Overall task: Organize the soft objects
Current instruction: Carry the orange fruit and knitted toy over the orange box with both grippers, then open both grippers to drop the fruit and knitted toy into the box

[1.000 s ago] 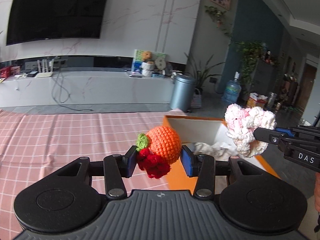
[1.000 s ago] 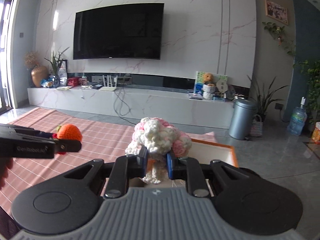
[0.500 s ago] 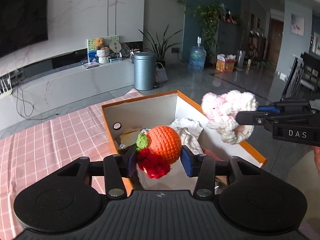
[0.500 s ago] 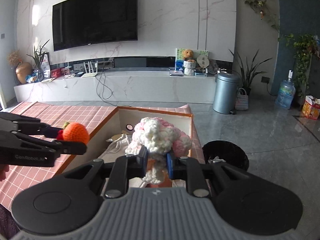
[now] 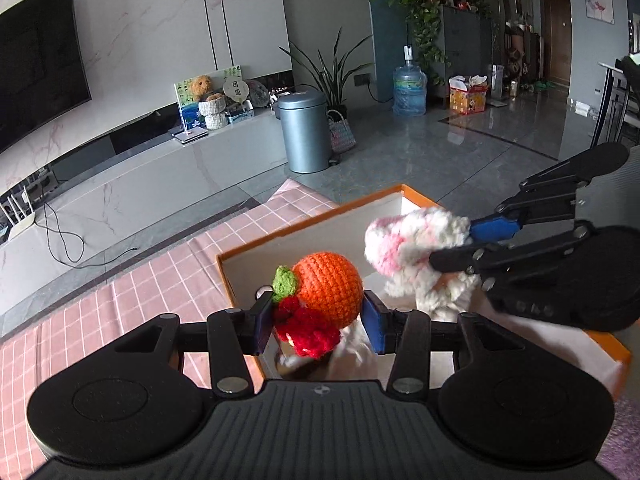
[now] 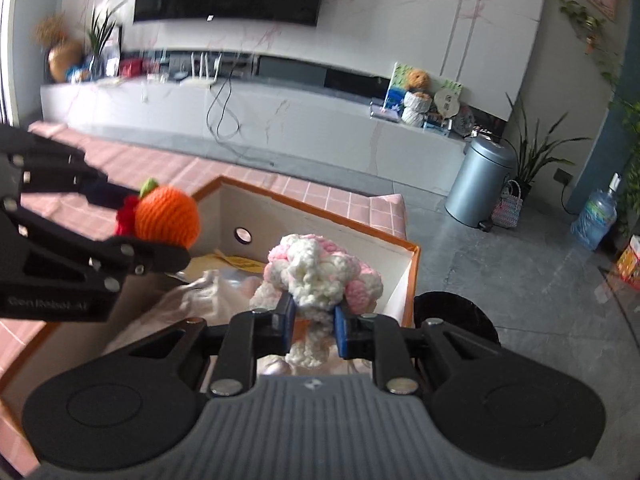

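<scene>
My left gripper (image 5: pixel 318 322) is shut on an orange crochet fruit (image 5: pixel 330 282) with a green leaf and a red knit piece below it. It hangs over the near corner of an orange-rimmed box (image 5: pixel 304 226). My right gripper (image 6: pixel 313 326) is shut on a pink and white crochet toy (image 6: pixel 316 268) and holds it over the box (image 6: pixel 332 220). In the left wrist view the right gripper (image 5: pixel 460 242) comes in from the right with the toy (image 5: pixel 404 240). In the right wrist view the left gripper (image 6: pixel 160 222) comes in from the left with the fruit (image 6: pixel 168 220).
The box holds white cloth (image 6: pixel 216 292) and yellow paper (image 6: pixel 240 262). It sits on a pink checked tablecloth (image 5: pixel 152 292) near the table's end. A grey bin (image 5: pixel 306 132) and a black bin (image 6: pixel 456 312) stand on the floor beyond.
Both grippers have moved over the box and tilted down toward it, each still holding its toy. The two grippers have come closer together.
</scene>
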`<state>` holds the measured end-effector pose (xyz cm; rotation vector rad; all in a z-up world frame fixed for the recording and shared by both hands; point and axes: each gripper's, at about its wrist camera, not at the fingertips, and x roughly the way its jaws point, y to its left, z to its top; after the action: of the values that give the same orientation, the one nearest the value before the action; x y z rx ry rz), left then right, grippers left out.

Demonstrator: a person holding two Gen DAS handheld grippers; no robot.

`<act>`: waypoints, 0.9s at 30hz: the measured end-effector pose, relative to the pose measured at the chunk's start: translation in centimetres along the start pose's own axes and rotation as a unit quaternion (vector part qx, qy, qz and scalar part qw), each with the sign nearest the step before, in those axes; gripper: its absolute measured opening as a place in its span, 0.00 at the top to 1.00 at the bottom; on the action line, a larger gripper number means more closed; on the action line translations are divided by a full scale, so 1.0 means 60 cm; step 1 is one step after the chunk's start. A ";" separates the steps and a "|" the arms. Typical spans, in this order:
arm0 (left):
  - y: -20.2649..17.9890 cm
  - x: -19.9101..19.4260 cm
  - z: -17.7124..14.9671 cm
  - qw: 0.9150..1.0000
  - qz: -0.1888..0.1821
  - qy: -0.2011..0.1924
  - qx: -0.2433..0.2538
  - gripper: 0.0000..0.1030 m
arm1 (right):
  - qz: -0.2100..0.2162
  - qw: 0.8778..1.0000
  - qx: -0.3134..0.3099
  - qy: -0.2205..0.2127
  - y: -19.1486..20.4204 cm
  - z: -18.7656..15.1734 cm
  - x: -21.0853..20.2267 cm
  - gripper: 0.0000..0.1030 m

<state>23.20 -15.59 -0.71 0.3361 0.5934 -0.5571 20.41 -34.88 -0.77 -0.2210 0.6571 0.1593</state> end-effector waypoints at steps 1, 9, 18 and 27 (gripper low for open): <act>0.001 0.008 0.003 1.000 0.001 0.002 0.004 0.49 | 0.001 1.000 -0.008 0.006 0.000 0.004 0.012 0.82; -0.001 0.052 0.009 0.999 0.008 0.019 0.046 0.49 | -0.002 0.997 -0.056 0.044 0.005 0.032 0.089 0.79; -0.003 0.069 -0.003 0.998 0.006 0.051 0.046 0.47 | 0.002 0.993 -0.074 0.087 0.024 0.023 0.125 0.67; -0.013 0.063 -0.002 0.997 0.031 0.040 0.066 0.23 | -0.020 0.992 -0.100 0.080 0.036 0.014 0.109 0.49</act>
<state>25.31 -17.66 -3.18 0.5025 0.6229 -0.5254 25.54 -32.09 -4.49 -0.4435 0.7963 0.1707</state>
